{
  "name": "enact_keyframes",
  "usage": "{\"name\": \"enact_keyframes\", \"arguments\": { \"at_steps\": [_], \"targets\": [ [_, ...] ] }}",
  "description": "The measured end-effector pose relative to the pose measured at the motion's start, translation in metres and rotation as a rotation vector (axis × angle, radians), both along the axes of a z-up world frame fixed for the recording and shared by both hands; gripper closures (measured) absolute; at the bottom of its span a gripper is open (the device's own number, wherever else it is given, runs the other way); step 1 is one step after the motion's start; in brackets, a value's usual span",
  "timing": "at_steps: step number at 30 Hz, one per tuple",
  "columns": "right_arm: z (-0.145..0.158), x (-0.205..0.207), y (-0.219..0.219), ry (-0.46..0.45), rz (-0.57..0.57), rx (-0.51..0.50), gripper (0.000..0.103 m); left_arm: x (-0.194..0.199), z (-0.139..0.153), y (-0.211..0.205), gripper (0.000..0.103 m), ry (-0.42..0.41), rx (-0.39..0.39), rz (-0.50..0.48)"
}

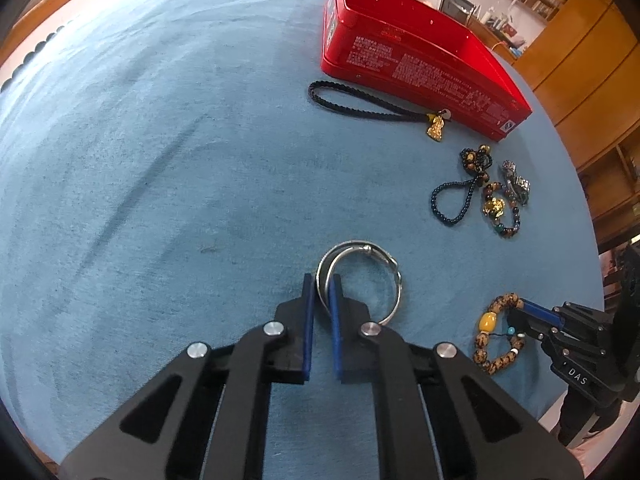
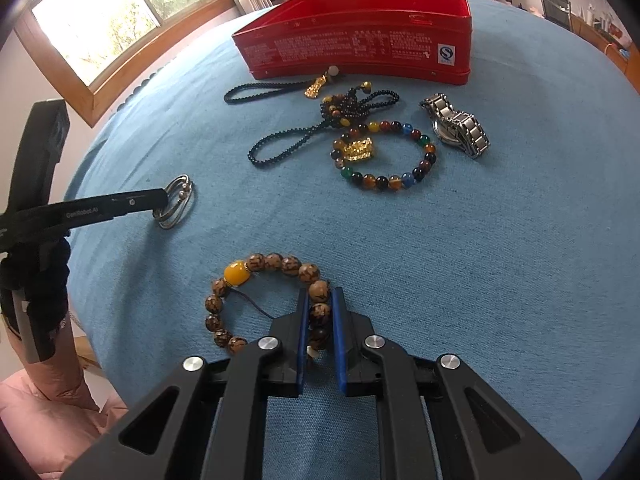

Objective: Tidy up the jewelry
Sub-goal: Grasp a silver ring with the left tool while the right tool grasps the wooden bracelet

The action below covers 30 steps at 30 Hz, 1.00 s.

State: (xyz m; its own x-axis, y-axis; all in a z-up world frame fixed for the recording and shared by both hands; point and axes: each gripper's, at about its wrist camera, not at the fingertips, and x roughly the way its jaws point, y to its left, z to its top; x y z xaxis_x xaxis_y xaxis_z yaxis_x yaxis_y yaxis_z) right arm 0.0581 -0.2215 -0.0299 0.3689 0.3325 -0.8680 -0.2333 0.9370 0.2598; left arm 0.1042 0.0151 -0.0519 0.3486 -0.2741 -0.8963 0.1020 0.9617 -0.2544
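From the left wrist, the left tool [image 1: 321,280] has its blue pads pinching the near rim of the silver bangles [image 1: 360,280], which lie on the blue counter [image 1: 160,160]. Farther off is the red tin [image 1: 420,64], open-topped; its inside is mostly hidden from here, so what it holds cannot be told. A black cord [image 1: 352,104] with a gold charm lies just beside the tin's near wall, and a dark bead string [image 1: 456,196], a mixed bead bracelet [image 1: 502,212] and a watch [image 1: 518,184] sit near the counter's right edge. The bangles are several thin loose rings, so the risk I see is that the pads catch only some of them and the rest slide out on lifting. From the right wrist, the right tool [image 2: 320,300] is closed on a few beads of the brown bracelet [image 2: 272,292], its yellow bead lying to the left on the cloth. The tin [image 2: 360,40] stands beyond the other pieces, its interior again out of sight. Round beads could roll between the pads, and the elastic loop may swing and snag the other jewelry on the way to the tin. With both tools heading for one tin, they might also collide at its rim.
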Motion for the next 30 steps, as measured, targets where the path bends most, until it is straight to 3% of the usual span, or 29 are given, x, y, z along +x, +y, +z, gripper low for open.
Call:
{"name": "enact_keyframes", "arguments": {
  "at_steps": [11,19,30],
  "targets": [
    [0.001,0.003,-0.003,0.005,-0.012,0.016,0.092,0.002,0.025,0.025,0.101,-0.076,-0.055,0.056],
    [0.006,0.008,-0.003,0.000,-0.026,0.015,0.092,0.016,0.009,0.035,0.101,-0.035,-0.036,0.095],
    [0.045,0.012,-0.015,-0.080,-0.049,0.030,0.092,0.019,0.023,0.016,0.101,-0.066,-0.031,0.039]
  ]
}}
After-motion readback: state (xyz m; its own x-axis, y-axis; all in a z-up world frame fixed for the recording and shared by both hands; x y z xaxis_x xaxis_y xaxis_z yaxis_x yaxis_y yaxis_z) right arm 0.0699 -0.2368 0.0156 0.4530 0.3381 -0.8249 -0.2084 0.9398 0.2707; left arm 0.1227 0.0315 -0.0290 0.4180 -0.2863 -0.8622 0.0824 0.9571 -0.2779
